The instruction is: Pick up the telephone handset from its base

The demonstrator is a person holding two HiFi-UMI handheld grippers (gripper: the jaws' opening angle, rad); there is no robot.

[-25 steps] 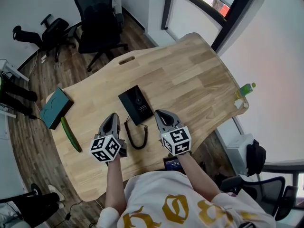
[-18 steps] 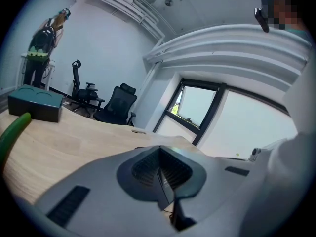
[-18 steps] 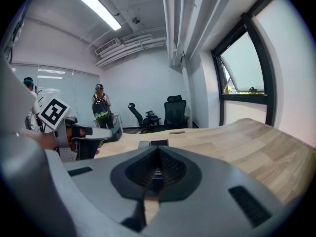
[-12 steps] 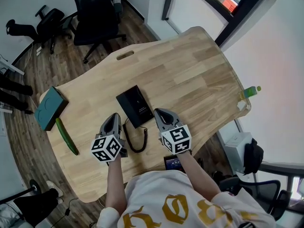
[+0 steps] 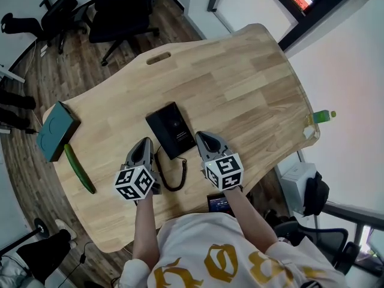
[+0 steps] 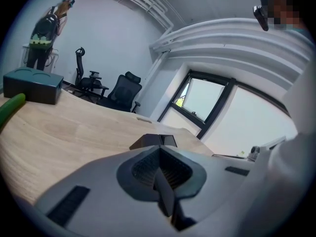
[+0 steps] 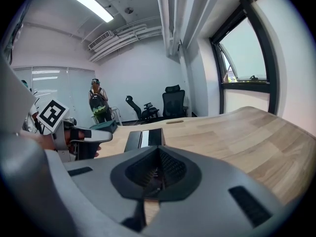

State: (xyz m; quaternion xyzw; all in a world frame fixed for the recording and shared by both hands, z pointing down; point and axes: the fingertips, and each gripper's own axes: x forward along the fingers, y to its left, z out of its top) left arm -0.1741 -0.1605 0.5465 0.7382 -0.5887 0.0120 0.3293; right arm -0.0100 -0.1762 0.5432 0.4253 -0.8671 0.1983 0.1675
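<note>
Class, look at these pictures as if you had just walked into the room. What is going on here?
A person stands at a wooden table with a left gripper and a right gripper, one on each side of the near end of a black telephone. Both pairs of jaws are shut and hold nothing. The telephone's coiled cord lies between the grippers. Nothing has been lifted yet. A teal box and a cucumber sit off to the left.

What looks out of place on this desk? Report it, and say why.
A long green cucumber lies on the light wooden desk near its left edge, beside a teal box set at the very corner. Food looks odd on an office desk with a black telephone. Nothing looks spilled or damaged.
</note>
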